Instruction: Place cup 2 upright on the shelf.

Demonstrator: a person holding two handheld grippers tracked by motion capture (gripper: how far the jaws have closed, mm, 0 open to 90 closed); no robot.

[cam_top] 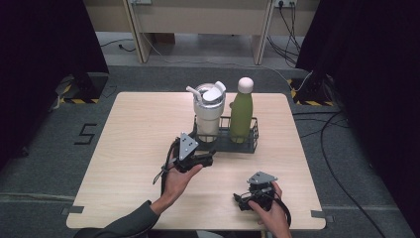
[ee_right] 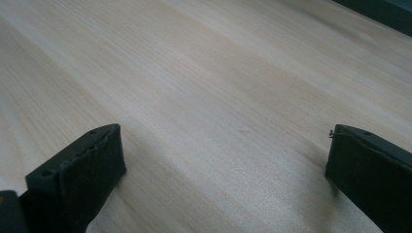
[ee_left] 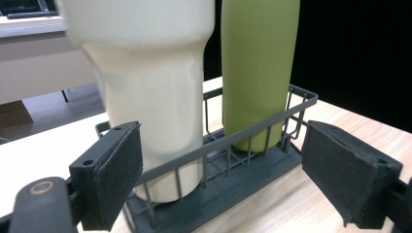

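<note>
Cream-white tumbler [cam_top: 207, 116] with a white lid, olive-green bottle [cam_top: 241, 115] with a pale pinkish-white cap, dark grey wire basket [cam_top: 253, 137], pale wood-grain bench [cam_top: 133, 139], black left claw [cam_top: 205, 159] and black right claw [cam_top: 238, 201], grey floor [cam_top: 44, 148] with yellow-black striped tape.

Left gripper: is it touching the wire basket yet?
Cannot tell. In the left gripper view the open left gripper frames the wire basket at its rim, but neither pad's inner face shows plain contact or a gap.
</note>
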